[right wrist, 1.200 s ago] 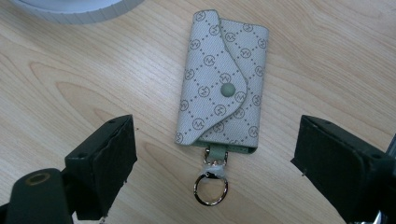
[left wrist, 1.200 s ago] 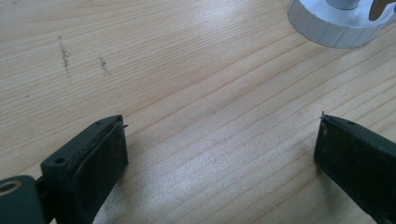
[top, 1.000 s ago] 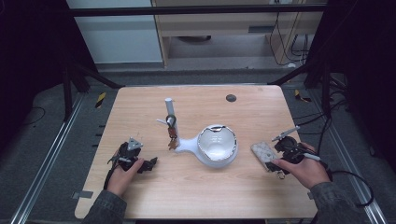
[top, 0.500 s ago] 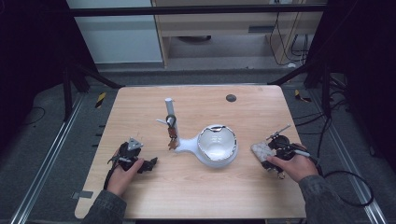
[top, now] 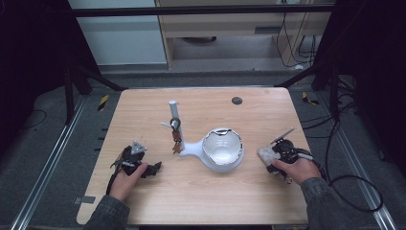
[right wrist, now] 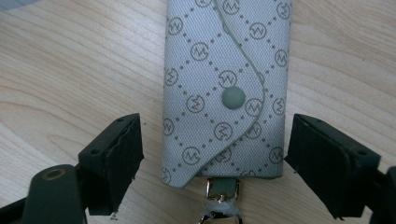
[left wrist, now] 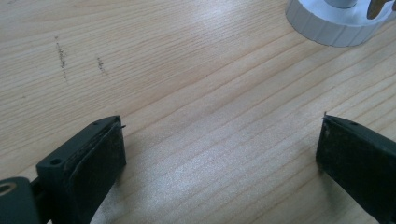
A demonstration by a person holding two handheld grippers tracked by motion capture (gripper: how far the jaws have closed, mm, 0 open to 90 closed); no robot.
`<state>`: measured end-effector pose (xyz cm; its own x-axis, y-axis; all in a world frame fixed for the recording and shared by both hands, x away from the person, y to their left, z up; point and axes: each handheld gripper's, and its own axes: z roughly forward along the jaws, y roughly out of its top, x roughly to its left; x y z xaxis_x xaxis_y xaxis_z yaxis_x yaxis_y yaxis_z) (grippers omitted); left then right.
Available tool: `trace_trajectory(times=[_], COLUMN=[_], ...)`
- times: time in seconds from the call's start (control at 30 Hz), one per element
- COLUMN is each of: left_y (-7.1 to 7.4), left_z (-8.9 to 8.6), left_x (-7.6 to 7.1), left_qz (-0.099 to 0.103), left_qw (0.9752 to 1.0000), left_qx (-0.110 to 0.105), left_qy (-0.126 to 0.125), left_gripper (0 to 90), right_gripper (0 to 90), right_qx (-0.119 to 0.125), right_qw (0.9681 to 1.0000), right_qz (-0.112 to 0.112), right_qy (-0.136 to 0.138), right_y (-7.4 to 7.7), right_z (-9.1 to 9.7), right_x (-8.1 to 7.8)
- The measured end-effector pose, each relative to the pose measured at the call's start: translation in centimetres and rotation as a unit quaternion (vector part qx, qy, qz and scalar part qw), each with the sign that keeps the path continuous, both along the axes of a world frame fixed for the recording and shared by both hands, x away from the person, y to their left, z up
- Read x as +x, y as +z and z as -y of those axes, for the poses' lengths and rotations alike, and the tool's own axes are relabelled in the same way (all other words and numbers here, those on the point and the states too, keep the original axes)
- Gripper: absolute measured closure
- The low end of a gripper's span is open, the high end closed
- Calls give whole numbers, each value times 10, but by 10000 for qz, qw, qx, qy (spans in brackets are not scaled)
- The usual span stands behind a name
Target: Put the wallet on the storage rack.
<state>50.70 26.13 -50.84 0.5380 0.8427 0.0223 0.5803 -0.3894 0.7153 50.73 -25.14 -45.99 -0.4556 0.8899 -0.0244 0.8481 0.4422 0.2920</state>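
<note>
A grey patterned key pouch [right wrist: 226, 88] with a snap button lies flat on the wood, its metal clasp [right wrist: 223, 191] toward the camera. My right gripper [right wrist: 212, 163] is open, one jaw on each side of the pouch and clear of it. In the high view the pouch [top: 265, 153] lies right of the white bowl-shaped stand [top: 222, 148], under the right gripper [top: 282, 151]. My left gripper [top: 143, 165] rests low at the table's left, open over bare wood [left wrist: 210, 140]. The stand's white ribbed base [left wrist: 334, 23] sits far ahead of it.
A white upright post [top: 173, 112] with a brown key fob [top: 176, 136] hanging from it rises from the stand's left arm. A small dark disc [top: 236, 100] lies near the table's far edge. Cables trail off the right side [top: 344, 187].
My right gripper has shifted left toward the pouch and now straddles it. The left hand has stayed where it was.
</note>
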Motion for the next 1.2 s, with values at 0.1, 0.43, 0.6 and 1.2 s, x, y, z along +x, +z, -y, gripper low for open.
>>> trace_trajectory(times=[0.1,0.43,0.6,1.2], left_y=[0,0,0,0], left_z=[0,0,0,0], left_x=[0,0,0,0], left_qz=[-1,-3,-5,-8], left_qw=[10000,10000,10000,10000], left_qx=[1,0,2,4], left_qy=[-3,-5,-9,-13], left_gripper=[8,7,6,3], right_gripper=[191,232,243,276], right_qx=[30,18,-12,-93], right_qw=[10000,9999,9999,9999], right_qz=[-44,-114,-120,-123], right_qy=[-52,-67,-38,50], right_y=[-3,-8,-8,-10], right_z=[2,3,4,4], right_x=[1,2,2,3])
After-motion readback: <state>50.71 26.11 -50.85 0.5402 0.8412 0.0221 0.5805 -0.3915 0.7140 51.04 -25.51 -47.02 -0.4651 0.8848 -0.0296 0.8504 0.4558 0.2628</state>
